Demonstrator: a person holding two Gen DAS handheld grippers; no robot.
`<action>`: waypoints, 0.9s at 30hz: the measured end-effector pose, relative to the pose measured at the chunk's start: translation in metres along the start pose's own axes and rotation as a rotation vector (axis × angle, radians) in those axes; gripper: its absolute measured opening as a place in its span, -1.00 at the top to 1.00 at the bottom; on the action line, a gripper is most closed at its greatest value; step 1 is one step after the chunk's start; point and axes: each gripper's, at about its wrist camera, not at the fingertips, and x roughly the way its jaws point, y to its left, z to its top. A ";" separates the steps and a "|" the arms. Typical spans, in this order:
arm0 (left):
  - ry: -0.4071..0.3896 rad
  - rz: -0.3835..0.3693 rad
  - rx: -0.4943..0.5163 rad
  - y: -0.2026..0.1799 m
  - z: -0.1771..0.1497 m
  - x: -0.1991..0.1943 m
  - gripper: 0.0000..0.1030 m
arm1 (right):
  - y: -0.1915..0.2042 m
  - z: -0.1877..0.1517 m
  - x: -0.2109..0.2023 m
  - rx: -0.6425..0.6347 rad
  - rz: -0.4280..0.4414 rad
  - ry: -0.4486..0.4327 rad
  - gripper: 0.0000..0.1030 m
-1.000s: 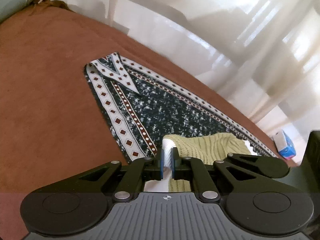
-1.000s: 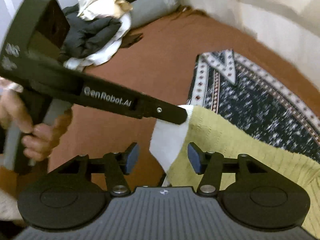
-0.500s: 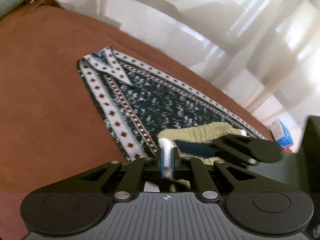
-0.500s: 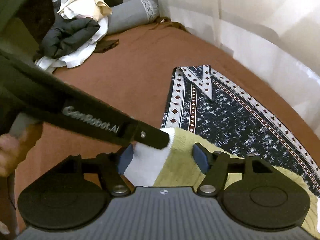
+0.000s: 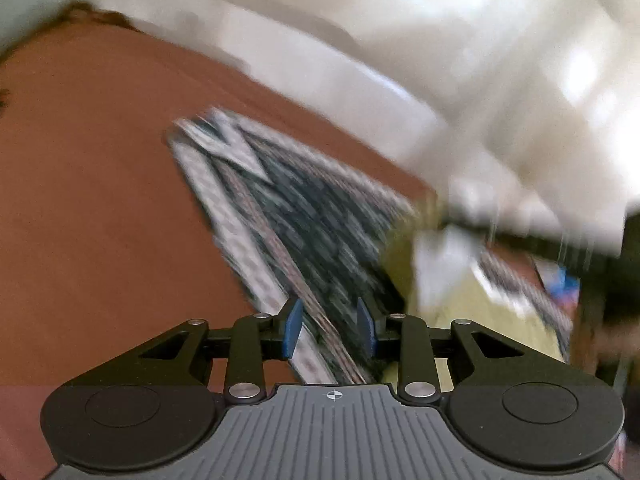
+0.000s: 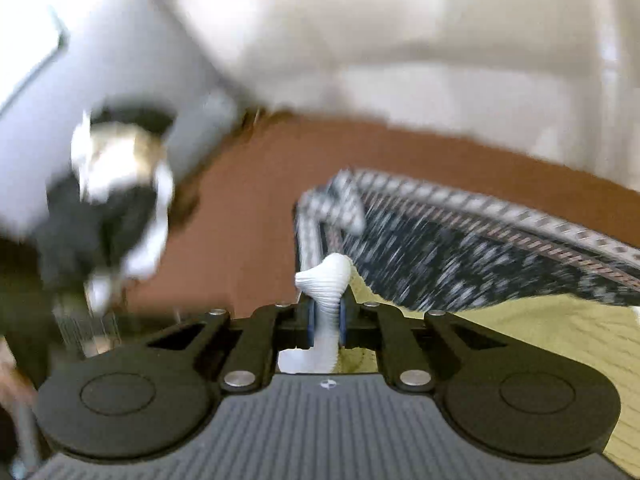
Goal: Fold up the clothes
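Note:
A pale yellow knit garment [image 6: 552, 340] with a white ribbed cuff [image 6: 328, 276] is held up at the right. My right gripper [image 6: 326, 320] is shut on that white cuff, which sticks up between the fingers. In the left wrist view the same yellow garment [image 5: 460, 292] with its white cuff [image 5: 440, 268] shows blurred to the right. My left gripper [image 5: 330, 330] is open with nothing between its blue pads. Beneath it lies a dark patterned cloth [image 5: 312, 220] with white diamond borders, spread flat on the brown bedspread [image 5: 100, 200].
A heap of dark and white clothes [image 6: 108, 200] lies at the far left of the brown bed [image 6: 248, 216], beside a grey bolster. White curtains [image 6: 400, 40] run along the far side. A blue box [image 5: 560, 284] shows at the right edge. Both views are motion-blurred.
My left gripper let go of the white cuff and opened, pulling back to the left. My right gripper closed on the cuff and both views swung quickly.

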 end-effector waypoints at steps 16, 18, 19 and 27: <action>0.165 -0.005 0.218 -0.085 -0.038 0.084 0.05 | -0.128 -0.117 -0.114 0.455 -0.304 -0.101 0.61; 0.173 0.004 0.219 -0.085 -0.037 0.087 0.03 | -0.127 -0.122 -0.123 0.452 -0.318 -0.106 0.40; 0.175 0.005 0.214 -0.085 -0.036 0.088 0.03 | -0.126 -0.122 -0.127 0.443 -0.323 -0.110 0.19; 0.177 -0.024 0.174 -0.101 -0.027 0.101 -0.08 | -0.120 -0.117 -0.118 0.341 -0.309 -0.067 0.08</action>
